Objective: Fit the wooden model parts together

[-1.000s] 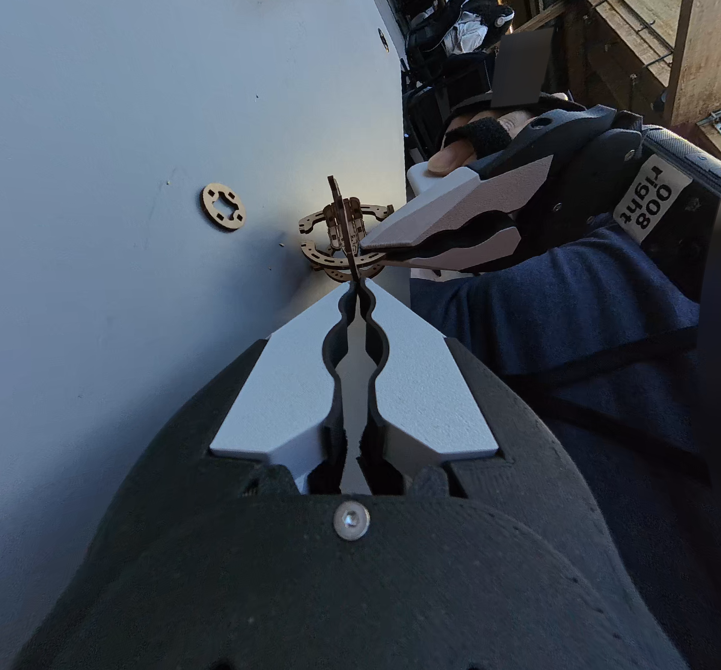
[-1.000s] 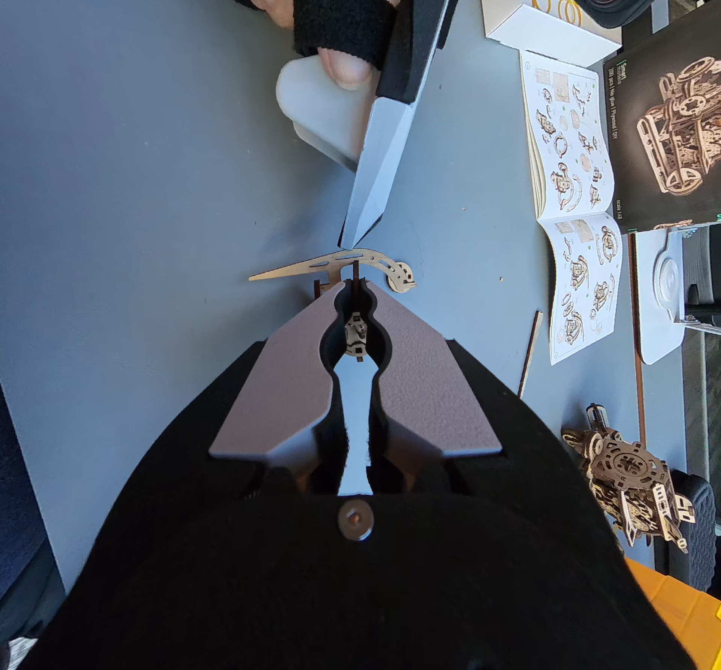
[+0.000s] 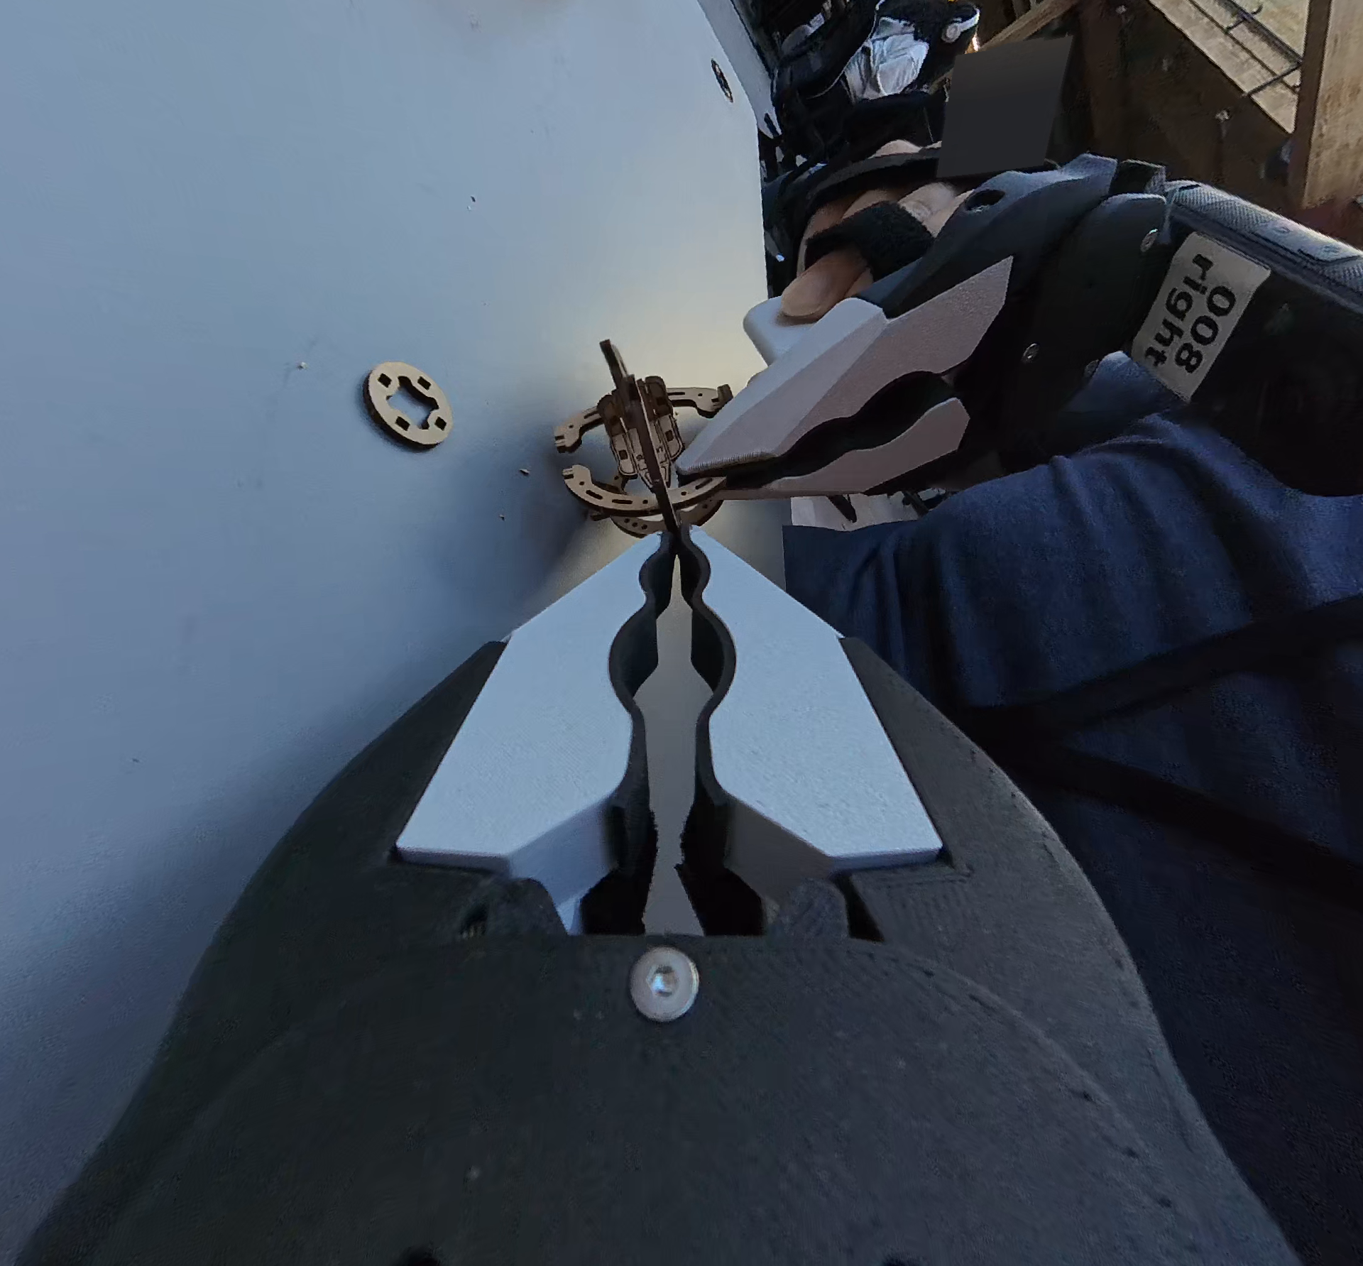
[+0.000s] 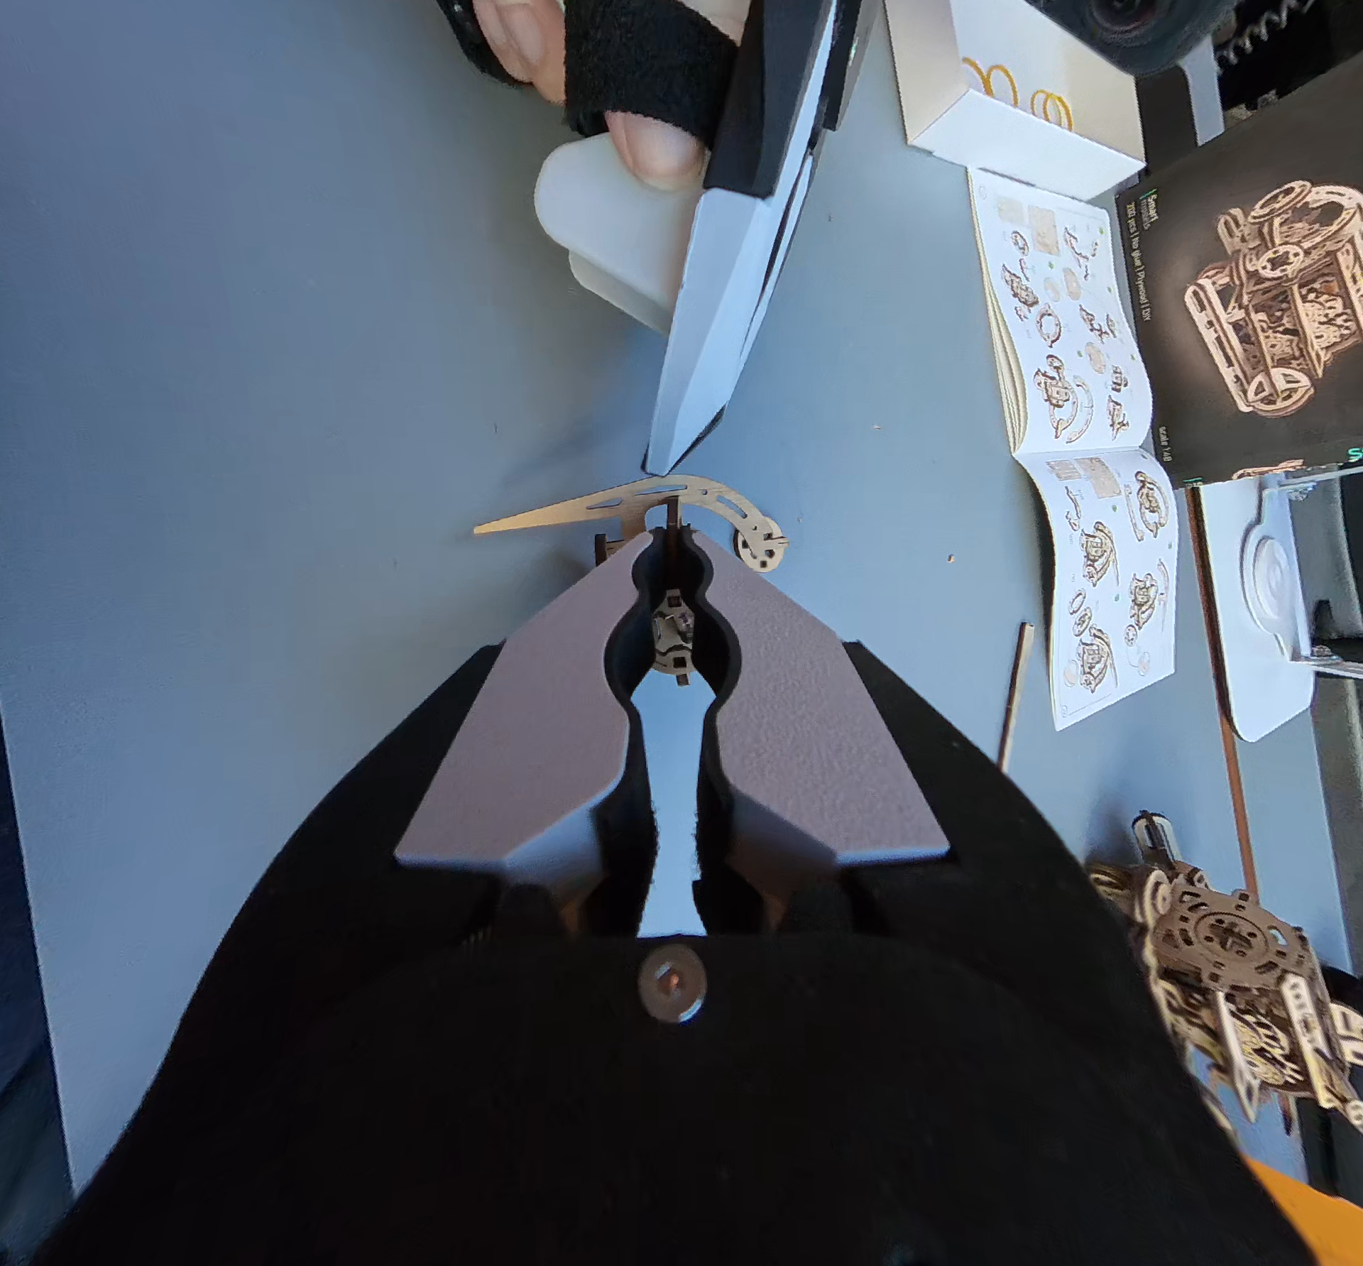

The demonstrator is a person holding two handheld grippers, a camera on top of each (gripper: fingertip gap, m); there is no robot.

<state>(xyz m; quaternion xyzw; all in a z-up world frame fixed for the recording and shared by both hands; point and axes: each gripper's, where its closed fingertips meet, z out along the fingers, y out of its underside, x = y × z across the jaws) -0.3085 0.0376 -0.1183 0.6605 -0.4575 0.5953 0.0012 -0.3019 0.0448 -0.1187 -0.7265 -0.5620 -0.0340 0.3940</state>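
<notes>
A: Both jaws are closed: a thin curved pointed wooden strip (image 4: 649, 504) is pinched by the left gripper (image 3: 675, 548).

B: Yep, a small brown wooden sub-assembly (image 3: 638, 445) is clamped by the right gripper (image 4: 671, 544), above the grey table (image 3: 221, 198).

A grey table (image 4: 221, 271) carries a round wooden disc (image 3: 407, 406) at centre left; an open instruction booklet (image 4: 1077, 448), white box (image 4: 1010, 87) and wooden stick (image 4: 1015, 696) lie at right.

Each black gripper (image 3: 675, 544) body is fitted with grey fingers (image 3: 531, 729) and a silver screw (image 3: 664, 993); a navy sleeve (image 3: 1032, 567) is worn beside it.
</notes>
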